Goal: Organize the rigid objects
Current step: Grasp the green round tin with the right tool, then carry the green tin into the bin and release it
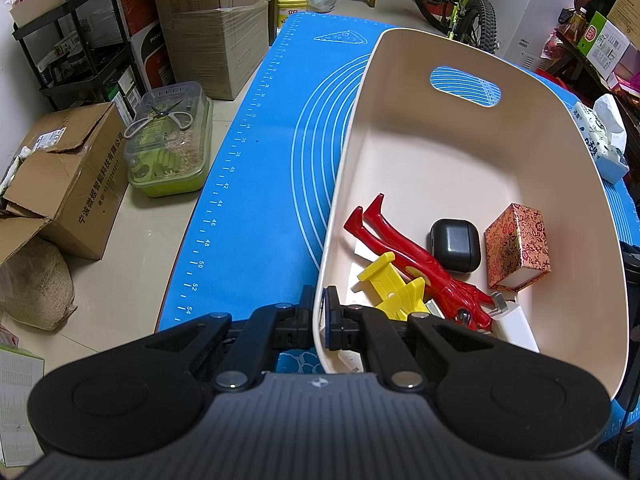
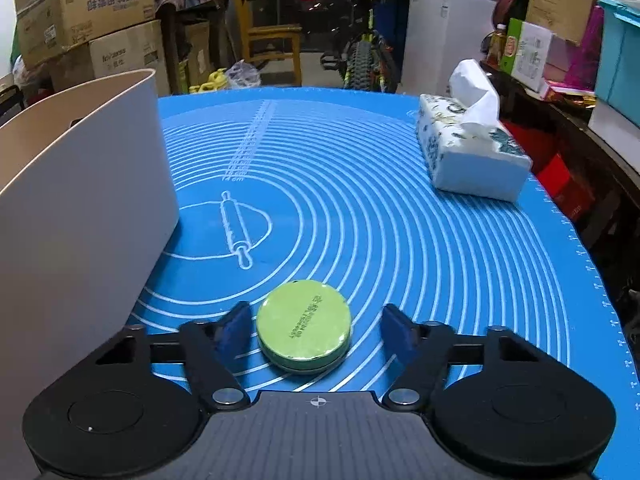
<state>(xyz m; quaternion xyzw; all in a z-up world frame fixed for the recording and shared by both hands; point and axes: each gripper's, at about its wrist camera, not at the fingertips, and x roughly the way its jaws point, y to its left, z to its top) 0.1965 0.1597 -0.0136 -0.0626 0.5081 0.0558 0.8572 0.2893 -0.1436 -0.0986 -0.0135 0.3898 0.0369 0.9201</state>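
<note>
Lying flat on the blue mat [image 2: 360, 200] that covered the desk, the round green tin [image 2: 303, 325] sat between the two fingers of the right gripper [image 2: 316, 322], nearer the left finger [image 2: 234, 326] than the right one; a gap showed on each side, so the pads stood partly open and pressed on nothing. Left of that gripper rose the outer wall of the beige bin [image 2: 84, 216], and far to the right a tissue pack [image 2: 468, 152] lay on the mat.

The left gripper [image 1: 320, 316] was clamped on the near rim of the same bin [image 1: 440, 152], one finger outside the wall and one inside, with only the thin wall between them. Just beyond those fingers, on the bin's near floor, lay a yellow plastic piece [image 1: 394, 286], a red toy figure [image 1: 412, 256] and a white block [image 1: 516, 324]. Farther in sat a black earbud case [image 1: 456, 245] and, to its right, a red patterned box [image 1: 518, 247]. The far half of the bin's floor was bare up to the handle slot [image 1: 465, 87].
</note>
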